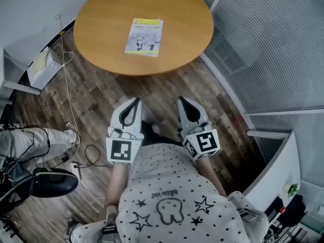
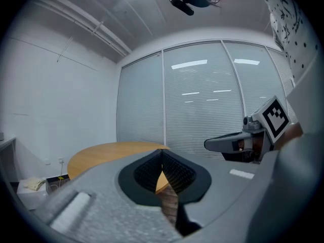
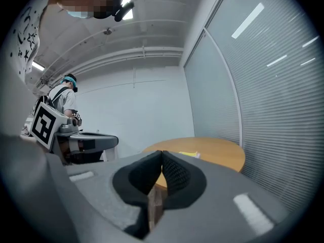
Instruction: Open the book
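Observation:
A closed book (image 1: 145,37) with a yellow-and-white cover lies flat on the round wooden table (image 1: 101,24). In the right gripper view the book (image 3: 188,155) shows as a thin yellow strip on the table (image 3: 217,153). Both grippers hang over the floor, short of the table's near edge and pointing toward it. The left gripper (image 1: 135,101) is shut with nothing in it, its tips meeting (image 2: 162,153). The right gripper (image 1: 181,101) is also shut and empty (image 3: 162,153). Each gripper sees the other beside it: the right gripper (image 2: 238,143) and the left gripper (image 3: 91,142).
A glass partition with blinds (image 1: 273,44) curves round the table's right side. Cables (image 1: 68,100) trail over the wooden floor at left, beside a white box (image 1: 43,67). Another person's legs (image 1: 35,140) and a black round base (image 1: 50,182) are at lower left. A white cabinet (image 1: 276,171) stands at lower right.

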Action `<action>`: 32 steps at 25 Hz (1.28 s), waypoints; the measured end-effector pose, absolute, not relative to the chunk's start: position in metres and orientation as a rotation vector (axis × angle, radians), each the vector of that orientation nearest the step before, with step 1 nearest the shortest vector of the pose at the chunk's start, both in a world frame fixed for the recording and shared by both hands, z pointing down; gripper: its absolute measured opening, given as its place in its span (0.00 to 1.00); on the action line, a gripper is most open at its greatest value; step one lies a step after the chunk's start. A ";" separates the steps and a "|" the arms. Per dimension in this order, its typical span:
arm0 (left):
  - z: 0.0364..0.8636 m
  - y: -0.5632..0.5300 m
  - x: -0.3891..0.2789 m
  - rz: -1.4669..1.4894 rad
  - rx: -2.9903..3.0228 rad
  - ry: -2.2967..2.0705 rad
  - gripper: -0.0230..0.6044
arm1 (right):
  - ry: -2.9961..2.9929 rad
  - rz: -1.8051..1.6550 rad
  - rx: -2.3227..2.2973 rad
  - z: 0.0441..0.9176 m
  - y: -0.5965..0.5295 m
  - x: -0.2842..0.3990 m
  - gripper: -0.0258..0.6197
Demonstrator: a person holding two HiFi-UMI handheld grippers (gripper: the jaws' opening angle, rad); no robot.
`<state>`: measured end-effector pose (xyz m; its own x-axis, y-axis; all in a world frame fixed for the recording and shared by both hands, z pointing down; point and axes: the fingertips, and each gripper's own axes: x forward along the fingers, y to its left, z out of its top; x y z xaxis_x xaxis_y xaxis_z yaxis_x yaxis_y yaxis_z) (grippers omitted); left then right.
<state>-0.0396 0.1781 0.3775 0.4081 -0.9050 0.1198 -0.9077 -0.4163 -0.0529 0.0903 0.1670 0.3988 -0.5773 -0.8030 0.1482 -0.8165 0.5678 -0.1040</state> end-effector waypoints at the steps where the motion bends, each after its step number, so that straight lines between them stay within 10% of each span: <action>1: 0.379 0.177 -0.040 0.205 2.617 -1.688 0.05 | -2.702 0.252 1.402 0.400 0.167 0.092 0.05; 32: 0.388 0.076 -0.068 0.179 2.556 -1.690 0.05 | -2.617 0.339 1.472 0.417 0.083 0.089 0.05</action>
